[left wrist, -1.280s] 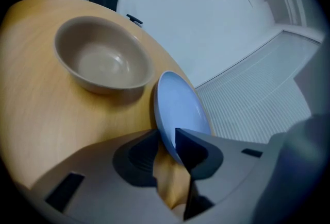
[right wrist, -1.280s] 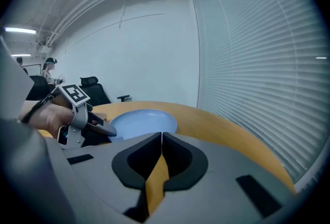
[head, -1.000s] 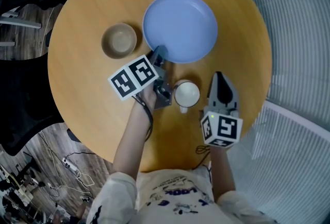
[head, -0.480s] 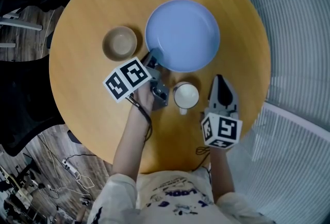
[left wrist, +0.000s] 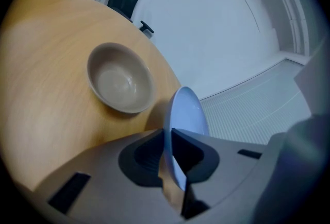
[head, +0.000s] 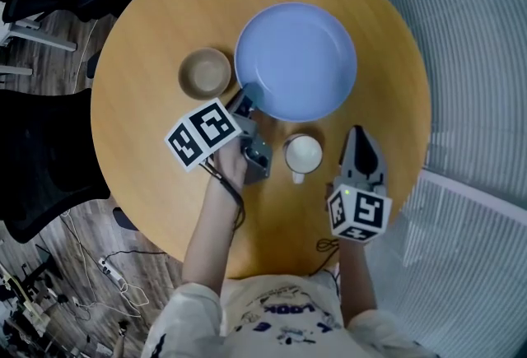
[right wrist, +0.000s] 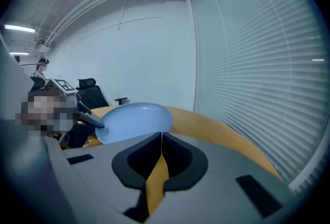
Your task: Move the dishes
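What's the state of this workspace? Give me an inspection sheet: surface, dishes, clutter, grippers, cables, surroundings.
Surface: round wooden table.
Job's things: blue plate; beige bowl just left of it; white cup nearer the person.
Clutter: nothing seen on the table.
Grippers: left gripper fingers have just been closing and are clamped on the blue plate's near rim; right gripper shut, empty, beside the white cup.
Cables: cable runs from the left gripper along the forearm; power strip and loose leads on the floor.
Surroundings: black office chair at left, window blinds at right.
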